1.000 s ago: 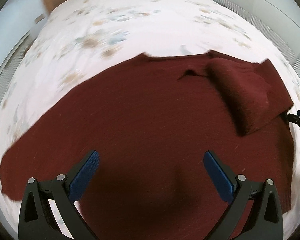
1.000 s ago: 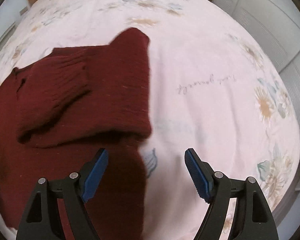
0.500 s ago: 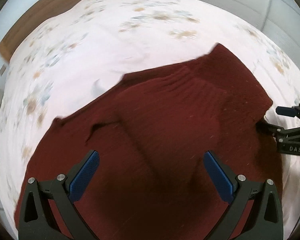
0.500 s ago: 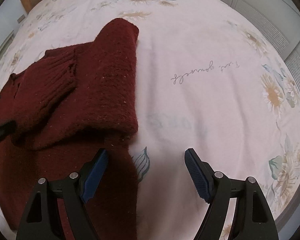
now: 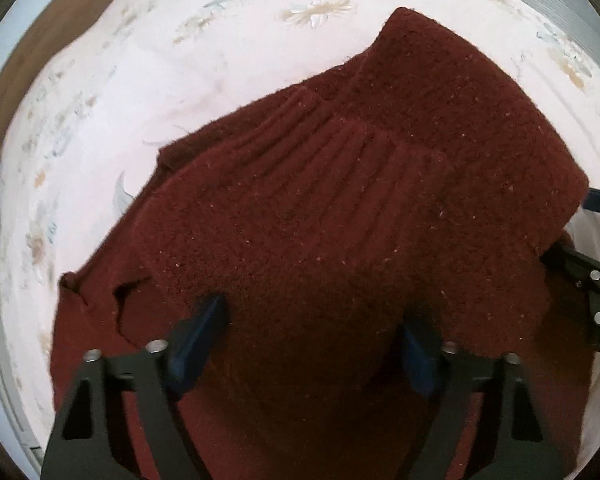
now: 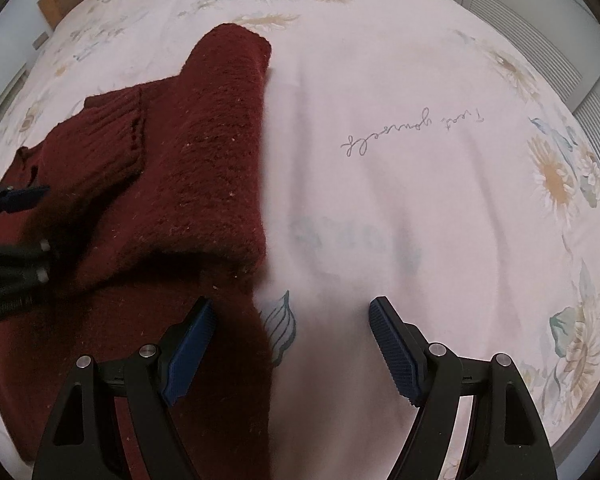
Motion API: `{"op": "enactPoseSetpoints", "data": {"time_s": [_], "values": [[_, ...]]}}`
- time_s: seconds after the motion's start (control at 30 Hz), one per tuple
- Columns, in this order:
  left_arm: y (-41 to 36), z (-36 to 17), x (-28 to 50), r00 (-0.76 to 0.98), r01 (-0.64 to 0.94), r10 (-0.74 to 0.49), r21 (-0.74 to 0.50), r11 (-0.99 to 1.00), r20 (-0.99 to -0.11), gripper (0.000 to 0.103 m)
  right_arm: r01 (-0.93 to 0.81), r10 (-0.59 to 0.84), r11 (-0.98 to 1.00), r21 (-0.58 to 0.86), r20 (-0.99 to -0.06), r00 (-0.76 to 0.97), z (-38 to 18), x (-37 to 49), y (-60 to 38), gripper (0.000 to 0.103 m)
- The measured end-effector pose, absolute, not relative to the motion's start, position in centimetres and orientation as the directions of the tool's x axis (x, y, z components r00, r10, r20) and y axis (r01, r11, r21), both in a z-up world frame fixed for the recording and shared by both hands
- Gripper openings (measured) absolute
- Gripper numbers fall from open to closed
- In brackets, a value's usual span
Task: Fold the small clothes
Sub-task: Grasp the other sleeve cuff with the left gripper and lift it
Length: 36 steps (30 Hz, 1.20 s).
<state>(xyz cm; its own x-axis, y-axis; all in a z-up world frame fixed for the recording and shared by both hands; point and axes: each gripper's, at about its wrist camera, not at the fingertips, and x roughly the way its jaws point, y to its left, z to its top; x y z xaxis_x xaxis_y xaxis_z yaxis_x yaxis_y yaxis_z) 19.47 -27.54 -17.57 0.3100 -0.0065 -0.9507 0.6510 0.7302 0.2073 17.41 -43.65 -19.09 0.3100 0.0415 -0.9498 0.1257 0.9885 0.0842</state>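
- We see the pale flowered bedspread (image 6: 420, 128) filling both views; the right wrist view frames it almost as it did half a second ago, script print and all.
- The dark red sweater (image 5: 340, 208) lies on the bedspread. In the left wrist view it now looms far larger than half a second ago: a thick folded layer with a ribbed band sits on top and runs right down to the camera.
- In the right wrist view we find the sweater (image 6: 204, 160) at the left, its folded sleeve lying on top as before, its straight edge passing between our fingers.
- Our left gripper (image 5: 312, 344) now has its blue pads pressed low into the knit, where earlier they hovered above it. They stand wide apart, gripping nothing.
- Our right gripper (image 6: 290, 344) is spread wide too, left pad above the sweater, right pad above bare bedspread, holding nothing.
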Motion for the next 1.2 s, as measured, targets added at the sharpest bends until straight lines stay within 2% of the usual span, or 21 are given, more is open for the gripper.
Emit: {"op": "enactPoseSetpoints", "data": {"time_s": [0.03, 0.1, 0.13, 0.2, 0.33, 0.4, 0.43, 0.47, 0.53, 0.57, 0.73, 0.93, 1.13, 1.2], "values": [[-27.4, -17.6, 19.7, 0.315, 0.646, -0.001, 0.214, 0.732, -0.949, 0.056, 0.125, 0.040, 0.989, 0.082, -0.950, 0.311, -19.1, 17.5, -43.6, 0.080], [-26.8, -17.5, 20.1, 0.344, 0.637, 0.016, 0.246, 0.731, -0.939, 0.020, 0.123, 0.036, 0.989, 0.078, -0.949, 0.313, -19.0, 17.6, -43.5, 0.080], [-26.6, -17.3, 20.4, 0.356, 0.633, 0.021, 0.258, 0.730, -0.934, 0.016, 0.122, 0.034, 0.990, 0.076, -0.948, 0.315, -19.0, 17.8, -43.4, 0.080], [-25.8, -16.7, 20.8, 0.356, 0.629, 0.000, 0.239, 0.740, -0.935, 0.015, 0.112, 0.031, 0.991, 0.071, -0.947, 0.320, -18.8, 18.1, -43.2, 0.080], [-22.4, -14.5, 21.6, 0.395, 0.578, -0.041, 0.214, 0.787, -0.918, 0.014, 0.095, 0.047, 0.992, 0.085, -0.937, 0.347, -18.3, 18.9, -42.5, 0.080], [-20.3, -13.4, 21.8, 0.411, 0.539, -0.064, 0.185, 0.822, -0.909, 0.014, 0.082, 0.045, 0.993, 0.079, -0.934, 0.355, -18.2, 19.6, -42.0, 0.075], [-19.1, -12.9, 21.6, 0.417, 0.518, -0.076, 0.169, 0.838, -0.906, 0.014, 0.076, 0.032, 0.995, 0.063, -0.935, 0.354, -18.1, 19.8, -41.7, 0.061], [-18.0, -12.5, 21.7, 0.425, 0.498, -0.083, 0.156, 0.853, -0.902, 0.014, 0.069, 0.015, 0.997, 0.042, -0.935, 0.355, -18.1, 20.1, -41.4, 0.039], [-15.3, -11.7, 22.1, 0.446, 0.453, -0.083, 0.145, 0.880, -0.891, 0.014, 0.051, 0.047, 0.996, 0.069, -0.934, 0.354, -18.3, 20.3, -40.9, 0.022], [-14.2, -11.6, 22.1, 0.455, 0.434, -0.080, 0.142, 0.890, -0.887, 0.013, 0.045, 0.061, 0.996, 0.081, -0.935, 0.350, -18.4, 20.4, -40.6, 0.018], [-8.5, -10.9, 23.3, 0.468, 0.302, -0.058, 0.098, 0.948, -0.882, 0.013, 0.037, 0.034, 0.998, 0.050, -0.940, 0.341, -19.2, 20.3, -39.6, 0.018], [-5.4, -14.4, 22.0, 0.367, 0.201, -0.030, 0.047, 0.978, -0.930, 0.015, 0.014, 0.017, 1.000, 0.023, -0.948, 0.317, -19.3, 20.4, -38.4, 0.018], [-4.3, -15.5, 22.0, 0.358, 0.155, -0.039, 0.018, 0.988, -0.933, 0.025, 0.033, 0.026, 0.999, 0.038, -0.951, 0.307, -19.4, 20.4, -38.4, 0.021], [-3.6, -15.3, 22.2, 0.351, 0.129, -0.035, 0.011, 0.992, -0.936, 0.036, 0.035, 0.023, 0.999, 0.036, -0.952, 0.305, -19.3, 20.3, -38.5, 0.024]]}}
